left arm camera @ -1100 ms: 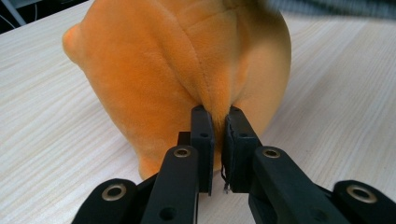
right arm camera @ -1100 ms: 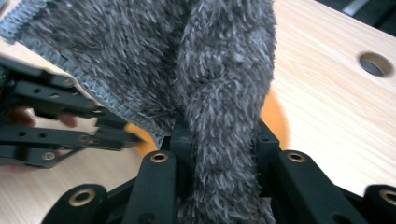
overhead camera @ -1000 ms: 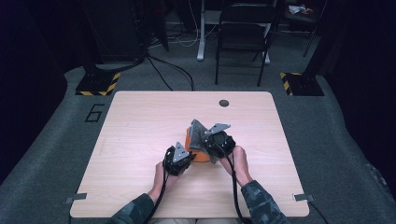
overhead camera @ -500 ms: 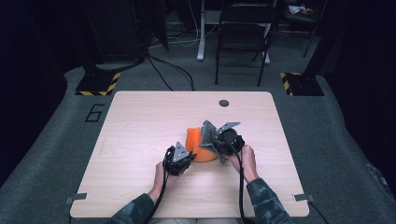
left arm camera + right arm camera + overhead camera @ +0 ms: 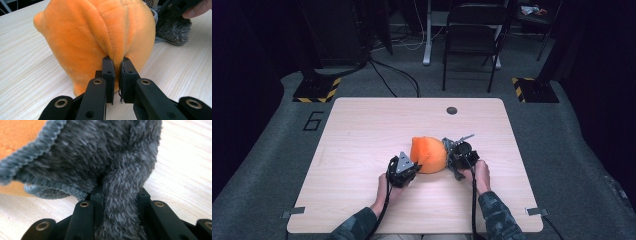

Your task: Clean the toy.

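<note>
An orange plush hat (image 5: 427,152) with a grey fuzzy lining (image 5: 112,152) lies on the wooden table (image 5: 362,130), near its middle. My left gripper (image 5: 412,166) is at the hat's near left side. In the left gripper view it (image 5: 116,61) is shut on a pinched fold of the orange plush (image 5: 100,32). My right gripper (image 5: 449,153) is at the hat's right side. In the right gripper view it (image 5: 120,190) is shut on a twisted bunch of the grey lining. That lining (image 5: 170,27) and the right gripper (image 5: 175,6) also appear far right in the left gripper view.
A small dark round disc (image 5: 452,110) sits in the tabletop near the far edge. A black chair (image 5: 472,35) stands beyond the table. Yellow-black marked bases (image 5: 314,90) rest on the carpet at both far corners.
My right gripper has moved to the right and a little nearer, drawing the grey lining with it. More of the orange hat now shows between the grippers. The left gripper has stayed put.
</note>
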`<state>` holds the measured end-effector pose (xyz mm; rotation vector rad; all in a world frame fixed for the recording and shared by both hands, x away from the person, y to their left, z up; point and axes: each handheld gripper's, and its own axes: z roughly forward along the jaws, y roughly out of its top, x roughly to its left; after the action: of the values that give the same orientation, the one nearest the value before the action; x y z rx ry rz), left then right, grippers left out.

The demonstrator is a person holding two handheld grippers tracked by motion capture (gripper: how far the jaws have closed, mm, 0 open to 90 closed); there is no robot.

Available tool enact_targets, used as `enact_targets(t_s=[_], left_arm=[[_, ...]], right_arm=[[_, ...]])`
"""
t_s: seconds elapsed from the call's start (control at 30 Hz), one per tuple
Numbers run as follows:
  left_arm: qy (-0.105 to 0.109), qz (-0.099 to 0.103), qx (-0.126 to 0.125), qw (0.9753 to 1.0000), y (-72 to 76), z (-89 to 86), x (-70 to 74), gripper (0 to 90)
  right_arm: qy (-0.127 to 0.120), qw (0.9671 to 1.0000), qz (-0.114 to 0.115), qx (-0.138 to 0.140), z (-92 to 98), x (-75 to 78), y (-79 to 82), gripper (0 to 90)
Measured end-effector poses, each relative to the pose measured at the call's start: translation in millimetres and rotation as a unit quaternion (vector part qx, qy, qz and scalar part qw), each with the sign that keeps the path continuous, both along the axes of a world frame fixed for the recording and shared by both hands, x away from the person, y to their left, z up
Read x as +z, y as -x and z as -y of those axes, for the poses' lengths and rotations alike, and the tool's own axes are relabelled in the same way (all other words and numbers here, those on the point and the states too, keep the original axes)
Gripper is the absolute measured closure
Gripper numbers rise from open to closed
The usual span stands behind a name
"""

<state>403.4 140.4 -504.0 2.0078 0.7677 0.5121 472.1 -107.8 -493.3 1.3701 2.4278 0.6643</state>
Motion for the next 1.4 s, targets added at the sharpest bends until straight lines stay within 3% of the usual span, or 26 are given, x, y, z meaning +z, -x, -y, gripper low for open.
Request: enact_targets(t_s=[0.07,0.1,0.13,0.17,0.2,0.23,0.27,0.4,0.5,0.6,0.67,0.77,0.8,1.03,1.13,1.33,1.4], left_arm=[[0.002,0.000,0.001,1.0000,-0.8,-1.3,-0.1,83.6],[0.002,0.000,0.001,1.0000,-0.8,-1.3,-0.1,83.5],[0.006,-0.004,0.002,1.0000,-1.3,-2.0,-0.4,83.4],[0.006,-0.004,0.002,1.0000,-1.3,-2.0,-0.4,83.4],[0.004,-0.003,0.000,1.0000,-1.6,-2.0,-0.4,83.4],[0.004,-0.003,0.000,1.0000,-1.6,-2.0,-0.4,83.4],[0.005,-0.002,0.000,1.0000,-1.6,-1.9,-0.4,83.4],[0.005,-0.002,0.000,1.0000,-1.9,-2.2,-0.5,83.3],[0.006,-0.002,0.003,1.0000,-1.6,-1.8,-0.3,82.7],[0.006,0.004,0.005,1.0000,-1.4,-2.1,0.5,78.8],[0.004,0.005,0.005,1.0000,-0.7,-2.2,1.6,75.6],[-0.004,0.013,0.008,0.9999,2.6,-1.9,5.0,59.5],[-0.016,0.017,0.012,0.9996,5.3,-0.7,6.7,55.4],[-0.031,0.010,0.033,0.9989,4.0,-0.1,4.0,43.8],[-0.033,0.011,0.046,0.9983,0.2,4.9,-3.5,46.5],[-0.030,0.015,0.048,0.9983,-1.6,5.4,-8.3,71.2],[-0.029,0.016,0.045,0.9984,-1.8,4.5,-7.9,73.9]], right_arm=[[0.024,0.9996,0.011,0.002,-0.9,9.1,2.7,68.8],[0.024,0.9996,0.011,0.002,-0.9,9.1,2.7,68.8],[0.015,0.9997,0.019,-0.010,2.3,20.3,4.1,69.1],[0.015,0.9997,0.019,-0.010,2.3,20.3,4.1,69.1],[0.000,0.9988,0.048,-0.005,6.0,33.6,6.6,69.1],[0.000,0.9988,0.048,-0.005,6.0,33.6,6.6,69.1],[-0.020,0.9975,0.067,-0.003,5.4,51.8,13.1,69.2],[-0.044,0.9951,0.081,0.035,-6.1,70.2,23.4,69.1],[-0.026,0.9958,0.063,0.062,-23.3,61.4,26.2,69.1],[-0.007,0.9955,0.072,0.060,-31.5,46.4,24.4,69.2],[-0.015,0.9962,0.069,0.052,-30.7,46.3,24.2,69.2],[-0.032,0.9962,0.066,0.047,-23.3,42.7,19.4,69.1],[-0.033,0.9964,0.065,0.044,-22.2,42.1,18.7,69.1],[-0.040,0.9965,0.065,0.035,-17.4,38.9,15.8,69.1],[-0.047,0.9962,0.064,0.036,-17.2,37.6,15.4,69.1],[-0.046,0.9959,0.069,0.036,-19.3,37.1,16.5,69.1],[-0.046,0.9958,0.070,0.037,-19.3,37.4,16.6,69.0]])
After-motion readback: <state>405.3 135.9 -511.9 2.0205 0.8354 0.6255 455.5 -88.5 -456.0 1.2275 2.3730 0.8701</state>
